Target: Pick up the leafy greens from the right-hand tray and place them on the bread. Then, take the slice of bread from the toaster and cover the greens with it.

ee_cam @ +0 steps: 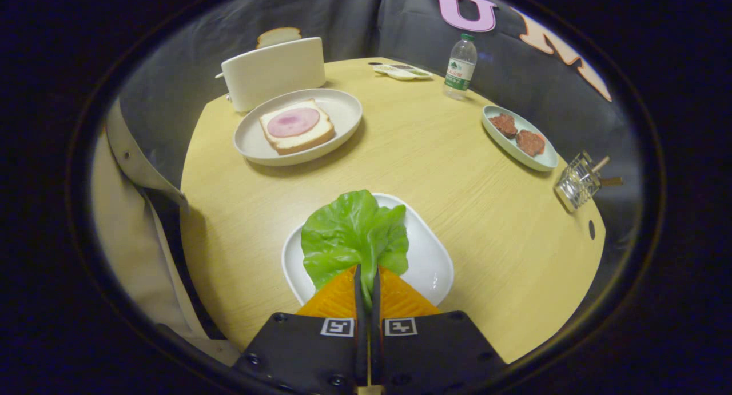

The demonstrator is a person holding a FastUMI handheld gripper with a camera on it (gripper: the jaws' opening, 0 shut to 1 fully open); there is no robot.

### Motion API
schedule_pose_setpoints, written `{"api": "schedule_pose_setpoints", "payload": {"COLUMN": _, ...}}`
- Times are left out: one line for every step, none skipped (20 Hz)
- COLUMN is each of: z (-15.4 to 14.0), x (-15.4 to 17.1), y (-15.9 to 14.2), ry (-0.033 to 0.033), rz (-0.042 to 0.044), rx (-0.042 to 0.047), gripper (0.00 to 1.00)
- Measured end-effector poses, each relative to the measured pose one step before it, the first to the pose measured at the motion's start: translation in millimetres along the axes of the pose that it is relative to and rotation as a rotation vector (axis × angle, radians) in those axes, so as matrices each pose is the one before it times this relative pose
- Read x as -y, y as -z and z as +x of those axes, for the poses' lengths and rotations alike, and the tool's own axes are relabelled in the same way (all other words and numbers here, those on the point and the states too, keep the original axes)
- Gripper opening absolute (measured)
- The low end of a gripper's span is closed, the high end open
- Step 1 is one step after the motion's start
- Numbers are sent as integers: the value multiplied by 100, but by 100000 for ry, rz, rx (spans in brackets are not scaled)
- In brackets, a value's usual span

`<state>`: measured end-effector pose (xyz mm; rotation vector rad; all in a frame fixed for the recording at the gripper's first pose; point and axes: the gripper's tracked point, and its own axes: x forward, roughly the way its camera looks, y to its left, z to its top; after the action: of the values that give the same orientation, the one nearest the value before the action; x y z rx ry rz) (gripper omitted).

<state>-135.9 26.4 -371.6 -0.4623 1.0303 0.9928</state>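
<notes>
Fingers pinched shut on leafy greens over white tray, bottle label unreadable

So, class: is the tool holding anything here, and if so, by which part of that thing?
Yes. The gripper, its orange jaws closed together, pinches the green leafy lettuce by its near stem edge; the leaf spreads over the white rectangular tray.

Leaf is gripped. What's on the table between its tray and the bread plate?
Nothing: in the gripper view, bare table lies between the tray and bread plate. The hand-held gripper is shut on the leafy greens.
</notes>
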Motion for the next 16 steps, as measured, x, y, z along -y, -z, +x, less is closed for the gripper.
{"api": "schedule_pose_setpoints", "payload": {"z": -312, "x": -38, "y": -415, "ry": 655, "rz": 260, "rx": 846, "gripper": 6}}
{"api": "schedule_pose_setpoints", "payload": {"z": -307, "x": -117, "y": -321, "ry": 549, "rz": 291, "rx": 755, "gripper": 6}}
{"api": "schedule_pose_setpoints", "payload": {"z": -337, "x": -35, "y": -489, "ry": 533, "rz": 119, "rx": 680, "gripper": 6}}
{"api": "schedule_pose_setpoints", "payload": {"z": -329, "x": -157, "y": -408, "ry": 1001, "rz": -198, "rx": 922, "gripper": 6}}
{"api": "schedule_pose_setpoints", "payload": {"z": -252, "x": -86, "y": -442, "ry": 509, "rz": -266, "rx": 722, "gripper": 6}}
{"api": "schedule_pose_setpoints", "payload": {"z": -295, "x": -39, "y": -365, "ry": 995, "rz": -415, "rx": 539, "gripper": 6}}
{"api": "schedule_pose_setpoints", "payload": {"z": -305, "x": -49, "y": -441, "ry": 563, "rz": -340, "rx": 583, "gripper": 6}}
{"api": "schedule_pose_setpoints", "payload": {"z": -251, "x": -46, "y": -497, "ry": 1071, "rz": -630, "rx": 853, "gripper": 6}}
{"api": "schedule_pose_setpoints", "payload": {"z": -289, "x": -185, "y": -587, "ry": 334, "rz": -137, "rx": 648, "gripper": 6}}
{"api": "schedule_pose_setpoints", "payload": {"z": -202, "x": -54, "y": -522, "ry": 835, "rz": -240, "rx": 976, "gripper": 6}}
{"api": "schedule_pose_setpoints", "payload": {"z": -232, "x": -144, "y": -772, "ry": 492, "rz": -226, "rx": 1241, "gripper": 6}}
{"api": "schedule_pose_setpoints", "payload": {"z": -137, "x": -193, "y": -627, "ry": 377, "rz": -146, "rx": 1084, "gripper": 6}}
{"api": "schedule_pose_setpoints", "payload": {"z": -116, "x": -271, "y": -709, "ry": -32, "rz": -152, "rx": 918, "gripper": 6}}
{"api": "schedule_pose_setpoints", "payload": {"z": -35, "x": -377, "y": -678, "ry": -69, "rz": -417, "rx": 1023, "gripper": 6}}
{"api": "schedule_pose_setpoints", "payload": {"z": -62, "x": -405, "y": -766, "ry": -220, "rz": -602, "rx": 1053, "gripper": 6}}
{"api": "schedule_pose_setpoints", "payload": {"z": 138, "x": -377, "y": -694, "ry": -230, "rz": -582, "rx": 1053, "gripper": 6}}
